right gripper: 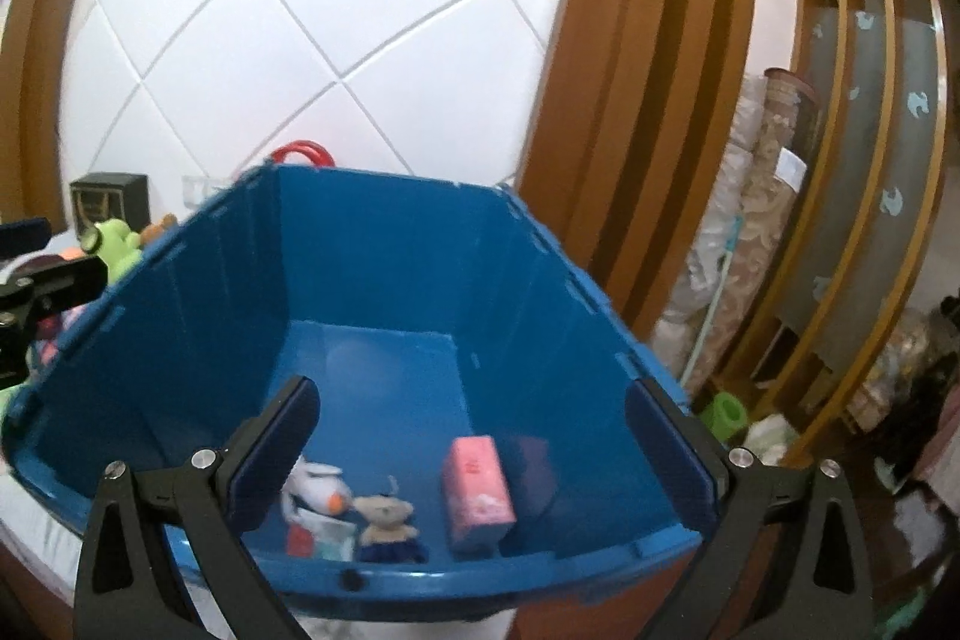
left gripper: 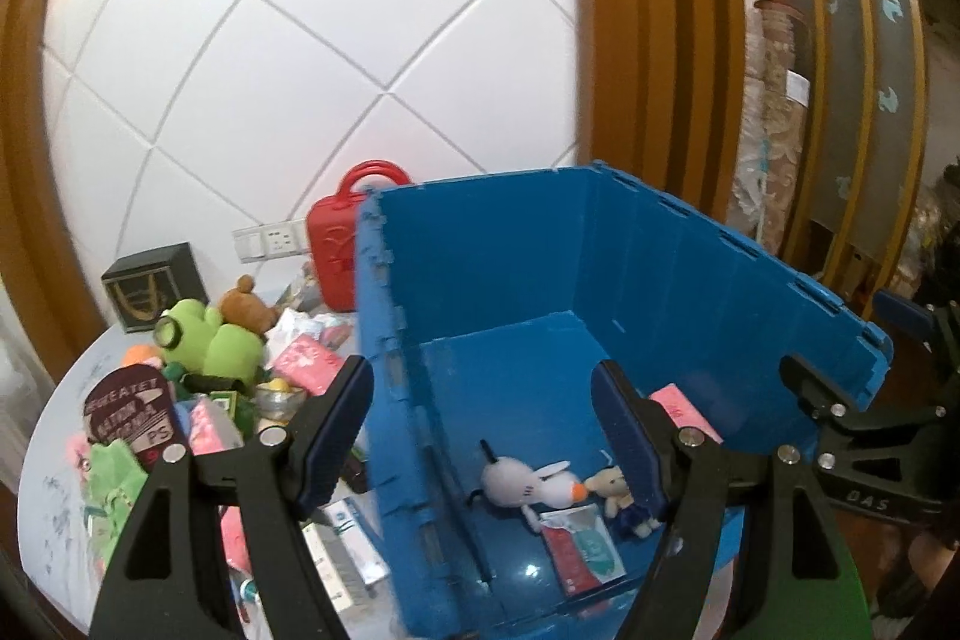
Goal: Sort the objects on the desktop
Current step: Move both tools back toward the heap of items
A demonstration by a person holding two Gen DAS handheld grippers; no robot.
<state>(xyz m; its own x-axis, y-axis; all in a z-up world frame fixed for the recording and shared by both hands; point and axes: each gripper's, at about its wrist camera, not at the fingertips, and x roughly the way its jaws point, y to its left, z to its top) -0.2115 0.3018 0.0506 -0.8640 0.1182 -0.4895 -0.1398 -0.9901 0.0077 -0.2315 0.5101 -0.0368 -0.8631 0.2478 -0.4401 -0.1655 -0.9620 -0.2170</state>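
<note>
Black fingers of the left gripper (left gripper: 480, 436) stood spread wide with nothing between them, one finger hanging outside the left wall of the blue bin (left gripper: 690, 280) and the other over its floor. Inside the bin, near its front wall, lay a white duck toy (left gripper: 528, 487) with an orange beak, touching a small tan bear (left gripper: 612, 487) just to its right; a flat red and teal packet (left gripper: 585, 550) lay under and in front of them. A pink box (left gripper: 684, 409) sat against the bin's right wall, partly hidden behind the finger. Left of the bin, on the white table (left gripper: 54, 490), a heap of things waited: a green plush toy (left gripper: 204, 334), a brown teddy bear (left gripper: 246, 310), pink packets (left gripper: 303, 361) and a maroon patch (left gripper: 135, 409) with lettering. Behind the bin's left rear corner stood a red case (left gripper: 336, 250) with a handle, and farther left a dark box (left gripper: 153, 280) against the wall. From the right wrist view, the right gripper (right gripper: 474, 454) was likewise released and empty, its fingers hanging over the bin's front half. Below it the duck (right gripper: 315, 487), the bear (right gripper: 387, 517) and the pink box (right gripper: 477, 493) lay along the front wall, the box well right of the toys.
</note>
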